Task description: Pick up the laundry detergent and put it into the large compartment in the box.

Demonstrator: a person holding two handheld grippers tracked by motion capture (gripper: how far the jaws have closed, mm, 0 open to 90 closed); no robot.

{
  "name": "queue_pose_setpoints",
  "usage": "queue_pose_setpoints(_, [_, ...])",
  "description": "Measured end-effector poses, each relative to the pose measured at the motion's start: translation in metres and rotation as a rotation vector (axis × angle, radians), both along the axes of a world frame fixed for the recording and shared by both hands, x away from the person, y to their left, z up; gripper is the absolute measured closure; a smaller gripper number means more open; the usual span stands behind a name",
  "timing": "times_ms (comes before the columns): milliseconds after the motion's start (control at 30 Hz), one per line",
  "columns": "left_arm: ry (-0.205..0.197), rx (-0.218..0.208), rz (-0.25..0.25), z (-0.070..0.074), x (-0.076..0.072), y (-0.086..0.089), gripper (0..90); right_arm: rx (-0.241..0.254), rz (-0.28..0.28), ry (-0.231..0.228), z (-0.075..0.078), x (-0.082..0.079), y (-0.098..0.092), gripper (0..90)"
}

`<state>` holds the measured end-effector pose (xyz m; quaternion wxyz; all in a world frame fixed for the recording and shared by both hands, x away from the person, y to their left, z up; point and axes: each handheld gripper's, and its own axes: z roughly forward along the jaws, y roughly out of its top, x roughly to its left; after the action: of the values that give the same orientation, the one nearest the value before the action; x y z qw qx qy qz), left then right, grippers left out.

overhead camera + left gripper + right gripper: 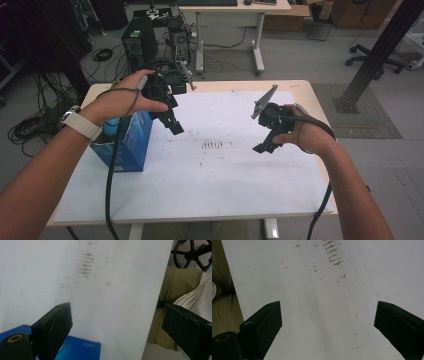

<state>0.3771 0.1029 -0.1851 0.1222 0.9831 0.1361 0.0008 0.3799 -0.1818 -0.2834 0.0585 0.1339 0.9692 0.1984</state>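
My left gripper (172, 124) is held in the air above the table's left side, just right of a blue box (131, 142). In the left gripper view its jaws stand wide apart with nothing between them, above the white sheet (105, 297) and a corner of the blue box (80, 350). My right gripper (264, 146) hovers over the right side of the white sheet (210, 170). Its jaws are also spread wide and empty in the right gripper view, over the stained white sheet (324, 302).
Brown smudges (212, 145) mark the sheet's middle. A light blue object (111, 126) sticks up from the box, partly hidden by my left wrist. Beyond the table's far edge stand a computer tower (139, 42), cables and a desk (257, 45).
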Motion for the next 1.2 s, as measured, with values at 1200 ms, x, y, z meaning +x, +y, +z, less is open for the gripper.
queue_pose_setpoints(1200, [-0.032,-0.001,0.010,-0.0065,-0.0003,-0.0026,10.3,0.005,0.002,0.000,-0.0034,-0.0003,0.0004,7.7])
